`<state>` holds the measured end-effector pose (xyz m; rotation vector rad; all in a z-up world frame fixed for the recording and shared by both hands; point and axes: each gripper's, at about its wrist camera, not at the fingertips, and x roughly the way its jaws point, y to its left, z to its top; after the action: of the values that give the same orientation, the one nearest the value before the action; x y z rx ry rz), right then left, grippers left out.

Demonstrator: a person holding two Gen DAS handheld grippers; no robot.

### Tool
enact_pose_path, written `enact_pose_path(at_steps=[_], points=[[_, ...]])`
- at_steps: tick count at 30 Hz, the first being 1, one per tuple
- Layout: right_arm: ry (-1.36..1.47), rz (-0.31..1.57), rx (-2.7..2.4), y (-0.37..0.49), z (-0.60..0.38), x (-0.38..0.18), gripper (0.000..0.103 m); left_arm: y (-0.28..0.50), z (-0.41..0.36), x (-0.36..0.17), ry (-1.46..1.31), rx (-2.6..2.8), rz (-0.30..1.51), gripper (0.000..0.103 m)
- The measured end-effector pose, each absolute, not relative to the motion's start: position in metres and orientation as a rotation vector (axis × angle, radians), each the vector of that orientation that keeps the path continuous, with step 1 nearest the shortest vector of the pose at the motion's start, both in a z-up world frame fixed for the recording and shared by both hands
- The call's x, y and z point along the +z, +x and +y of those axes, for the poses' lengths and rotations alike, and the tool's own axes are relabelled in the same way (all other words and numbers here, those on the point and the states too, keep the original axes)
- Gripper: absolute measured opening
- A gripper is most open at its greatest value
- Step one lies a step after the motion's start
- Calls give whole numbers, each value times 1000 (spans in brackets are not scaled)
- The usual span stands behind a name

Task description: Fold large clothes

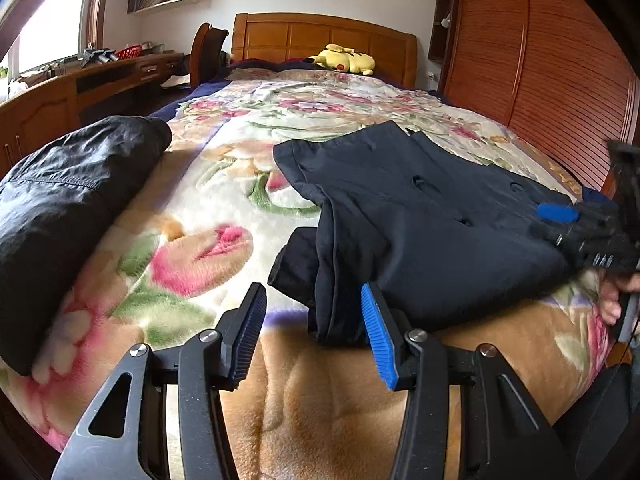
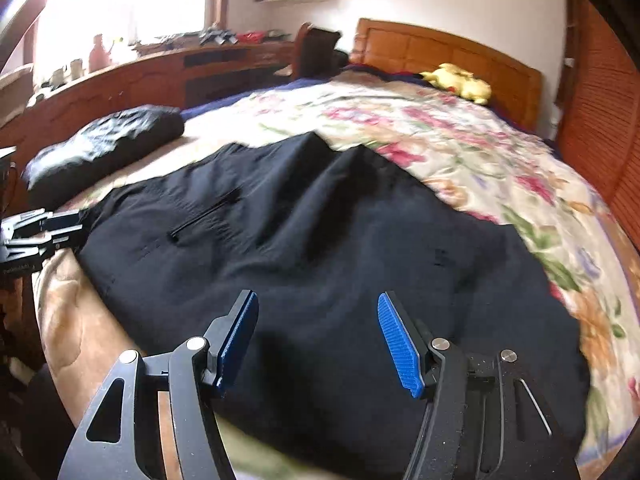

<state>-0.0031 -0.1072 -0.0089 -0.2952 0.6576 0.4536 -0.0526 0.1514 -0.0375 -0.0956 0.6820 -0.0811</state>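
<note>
Garment: dark navy trousers (image 1: 420,216) lie spread on the floral blanket (image 1: 224,168), at the foot end of the bed. Seen from the right wrist they fill the space just ahead of and under the fingers; a zip pocket (image 2: 204,214) sits ahead-left.
Folded edge: from the left wrist, a bunched, doubled-over edge (image 1: 320,280) hangs just ahead of the tool, touching or nearly touching the inner face of its right finger. Prob. the edge to be picked next.
Left gripper (image 1: 314,328): jaws wide apart, nothing between them; blanket shows through the gap. Placed at the cloth's edge, likely to line up for a pinch.
Right gripper (image 2: 318,338): jaws spread, holding nothing, hovering over the mid-cloth w/ fabric below both pads. View is blurred, so whether it touches the cloth I cannot tell.
Stage (guess): cloth laid out flat-ish, some wrinkles; fold not yet finished.
Black jacket (image 1: 68,208): rolled bundle ahead-left of the left tool, well apart from the trousers, prob. set aside.
Far ahead: yellow plush (image 1: 348,60) against the wooden headboard (image 1: 320,36).
Far right of left tool: slatted wardrobe (image 1: 540,60).
</note>
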Motion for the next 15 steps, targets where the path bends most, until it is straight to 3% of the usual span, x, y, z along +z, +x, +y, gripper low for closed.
enact_pose_path(at_steps=[5,7,9,15], points=[[-308,653,435,0,-104,-23,64,-48,151,-37,-123,-99,697,48],[-304,655,440,-2,-103,-26,64,-46,147,-34,-134,-119,698,34],[-309,660,441,0,-102,-29,64,-44,138,-30,-88,-88,686,13],[-286,667,462,0,-104,-26,64,-48,118,3,-41,-75,605,6]])
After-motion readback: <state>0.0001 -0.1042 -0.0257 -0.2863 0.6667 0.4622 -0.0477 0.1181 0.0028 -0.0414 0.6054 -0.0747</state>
